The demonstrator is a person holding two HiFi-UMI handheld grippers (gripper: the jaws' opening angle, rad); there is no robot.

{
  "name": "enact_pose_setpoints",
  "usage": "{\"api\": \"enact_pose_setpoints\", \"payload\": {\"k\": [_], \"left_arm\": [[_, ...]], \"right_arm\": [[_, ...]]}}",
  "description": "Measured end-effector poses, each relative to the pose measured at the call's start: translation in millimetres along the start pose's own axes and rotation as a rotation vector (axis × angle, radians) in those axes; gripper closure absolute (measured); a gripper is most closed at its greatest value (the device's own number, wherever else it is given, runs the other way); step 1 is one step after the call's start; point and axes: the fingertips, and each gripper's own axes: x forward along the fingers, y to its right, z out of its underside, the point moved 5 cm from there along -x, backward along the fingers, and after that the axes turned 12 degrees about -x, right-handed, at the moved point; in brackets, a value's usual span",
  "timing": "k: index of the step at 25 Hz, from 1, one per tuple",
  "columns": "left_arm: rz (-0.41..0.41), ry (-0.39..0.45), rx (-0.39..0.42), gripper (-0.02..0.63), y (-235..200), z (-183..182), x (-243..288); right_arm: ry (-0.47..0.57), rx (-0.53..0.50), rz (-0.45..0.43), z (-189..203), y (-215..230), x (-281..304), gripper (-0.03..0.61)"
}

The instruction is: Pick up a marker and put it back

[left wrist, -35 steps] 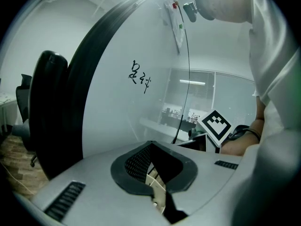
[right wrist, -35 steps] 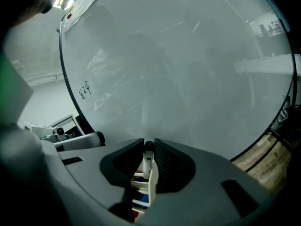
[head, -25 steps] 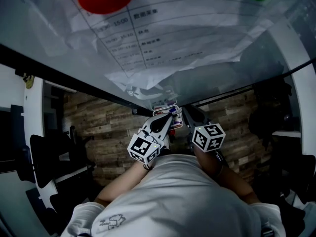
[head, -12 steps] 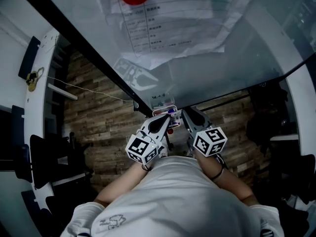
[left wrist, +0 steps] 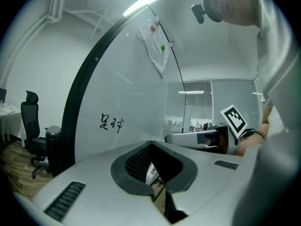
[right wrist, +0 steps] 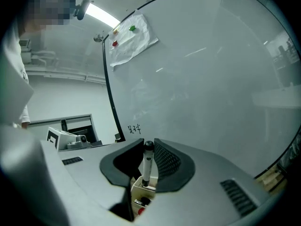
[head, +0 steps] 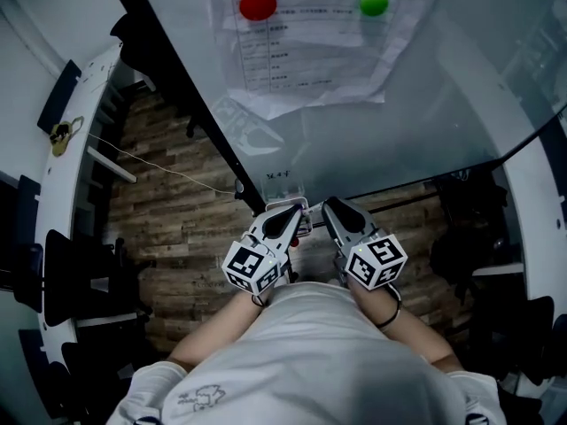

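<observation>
In the right gripper view a black-capped marker point(right wrist: 147, 161) stands upright with its lower end in a small white holder point(right wrist: 140, 192). My right gripper point(right wrist: 148, 142) is shut on the marker near its cap, with a pad against each side. In the head view the right gripper point(head: 326, 205) and the left gripper point(head: 296, 211) sit side by side at the foot of the glass whiteboard point(head: 416, 104). My left gripper point(left wrist: 151, 145) is shut on nothing; a white labelled thing shows behind its pads.
Papers point(head: 310, 42) hang on the board under a red magnet point(head: 258, 4) and a green magnet point(head: 374, 2). Black handwriting point(left wrist: 111, 123) is on the board near the grippers. An office chair point(left wrist: 32, 126) stands at the left, over a wood-pattern floor point(head: 177, 211).
The head view has drawn back from the board, so the papers and magnets look smaller and higher. Both grippers stay together at the holder, hardly moved.
</observation>
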Motion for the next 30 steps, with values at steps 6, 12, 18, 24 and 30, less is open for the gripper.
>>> {"api": "enact_pose_setpoints", "payload": {"k": [6,12,18,24,30], "left_arm": [[-0.027,0.051,-0.001,0.607,15,0,8],[-0.072,0.075,-0.013,0.607,25,4,15],[-0.141,0.101,-0.009,0.607,30,5,14],[-0.206,0.118,-0.028,0.607,21,10,3],[-0.222,0.109,-0.037,0.607,10,13,-1]], "right_arm": [[0.010,-0.037,-0.054,-9,8,-10,0.504],[0.013,-0.053,-0.100,-13,18,-20,0.504],[0.014,-0.054,-0.135,-13,24,-26,0.504],[0.004,-0.043,-0.150,-5,28,-23,0.505],[-0.015,-0.052,-0.146,-2,26,-15,0.504]]}}
